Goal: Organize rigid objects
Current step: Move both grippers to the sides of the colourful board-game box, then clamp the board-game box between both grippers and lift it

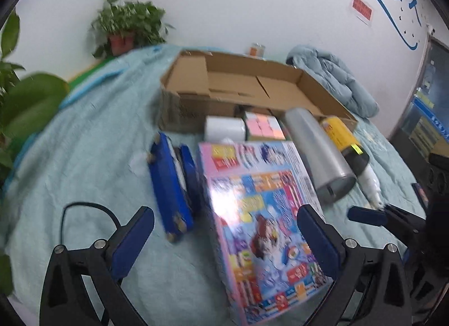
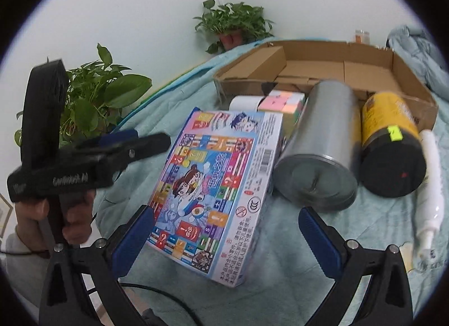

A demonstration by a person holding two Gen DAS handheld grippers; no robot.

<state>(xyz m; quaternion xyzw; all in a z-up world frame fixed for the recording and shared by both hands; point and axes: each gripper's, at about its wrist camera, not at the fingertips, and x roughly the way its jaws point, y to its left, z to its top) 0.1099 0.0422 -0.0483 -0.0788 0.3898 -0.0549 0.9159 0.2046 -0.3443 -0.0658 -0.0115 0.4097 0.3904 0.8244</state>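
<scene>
Your left gripper [image 1: 226,237] hangs over the game box [image 1: 261,213], fingers spread wide, pinching nothing (the right gripper [image 2: 226,237] likewise). The box lies flat on the blanket [image 1: 92,157], long axis running near to far toward the cardboard carton [image 1: 252,84], its near end between your left fingers.

Both wrist views angled down, close over game box [image 1: 261,227], shared cardboard box [image 2: 350,59] beyond
</scene>
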